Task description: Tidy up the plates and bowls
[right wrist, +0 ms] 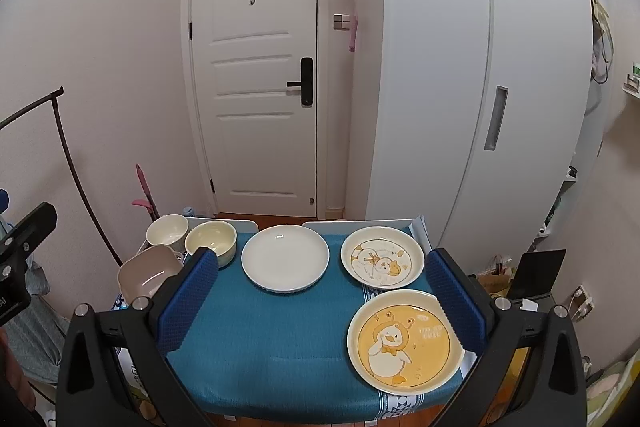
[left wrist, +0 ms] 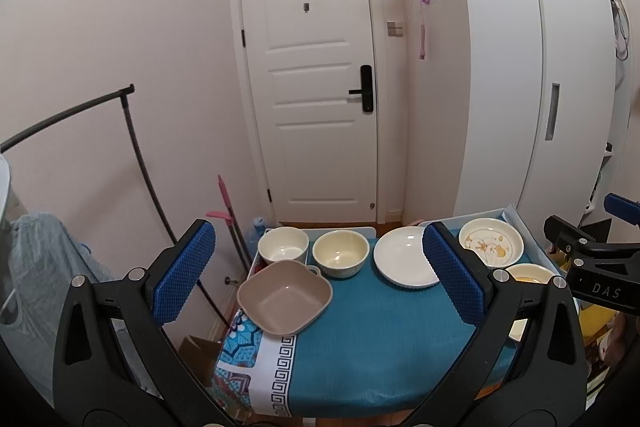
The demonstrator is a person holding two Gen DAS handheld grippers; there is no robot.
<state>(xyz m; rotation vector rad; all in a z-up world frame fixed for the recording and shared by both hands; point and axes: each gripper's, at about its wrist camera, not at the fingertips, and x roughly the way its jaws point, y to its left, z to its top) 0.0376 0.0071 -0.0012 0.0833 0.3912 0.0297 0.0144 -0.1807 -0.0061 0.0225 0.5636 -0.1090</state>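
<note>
left wrist view: yellow duck plate mostly hidden behind the left gripper's right finger; right gripper cut off at the frame edge, jaws unseen; right view: brown square bowl partly covered by a finger

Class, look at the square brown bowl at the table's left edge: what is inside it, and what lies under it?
The brown bowl looks empty inside. Under it lies a patterned cloth and the blue table cover. Whatever sits directly beneath its base is hidden.
</note>
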